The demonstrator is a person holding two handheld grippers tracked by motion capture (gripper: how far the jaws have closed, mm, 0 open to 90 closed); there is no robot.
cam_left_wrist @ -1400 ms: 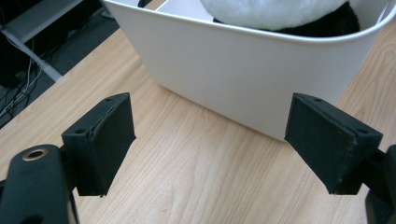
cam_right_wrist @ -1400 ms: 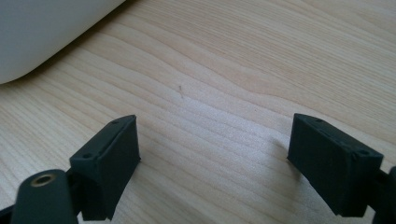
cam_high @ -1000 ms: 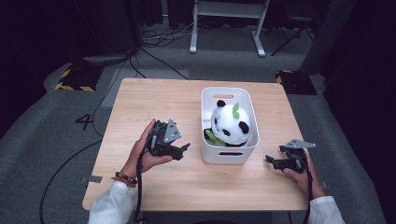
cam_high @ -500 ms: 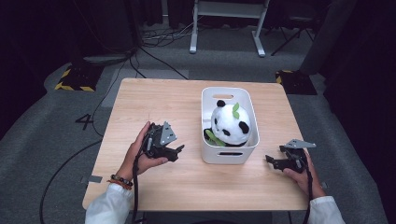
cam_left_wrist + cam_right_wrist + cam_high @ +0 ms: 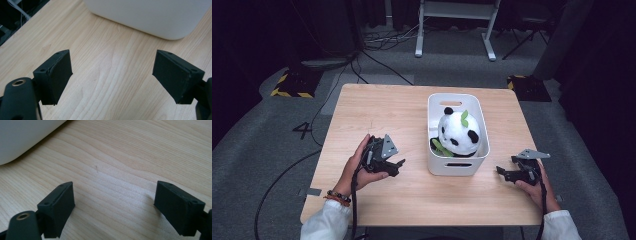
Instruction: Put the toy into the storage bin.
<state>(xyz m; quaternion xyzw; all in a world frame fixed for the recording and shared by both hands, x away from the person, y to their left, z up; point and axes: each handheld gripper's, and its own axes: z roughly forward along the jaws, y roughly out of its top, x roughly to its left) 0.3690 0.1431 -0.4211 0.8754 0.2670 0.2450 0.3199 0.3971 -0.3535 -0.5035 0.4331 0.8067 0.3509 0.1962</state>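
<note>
A white plastic bin (image 5: 458, 165) stands on the wooden table (image 5: 377, 110), right of centre. Inside it sits a black-and-white panda plush (image 5: 458, 132) with green leaves. My left gripper (image 5: 399, 164) rests low on the table to the left of the bin, open, nothing between its jaws. In the left gripper view the bin's wall (image 5: 150, 15) lies just ahead of the open left gripper (image 5: 112, 75). My right gripper (image 5: 501, 171) sits near the table's front right, open and empty. In the right gripper view the bin's corner (image 5: 22, 137) is at upper left of the right gripper (image 5: 115, 203).
Bare wood spreads over the table's left and back. Around the table lies grey floor with cables (image 5: 377, 60), a white stand's legs (image 5: 454, 50) at the back, and yellow-black striped pads (image 5: 292, 86) to both sides. The table's front edge (image 5: 422, 223) is close to both hands.
The left hand and its gripper have drawn back a little toward the front and down, away from the bin. The right gripper has stayed put.
</note>
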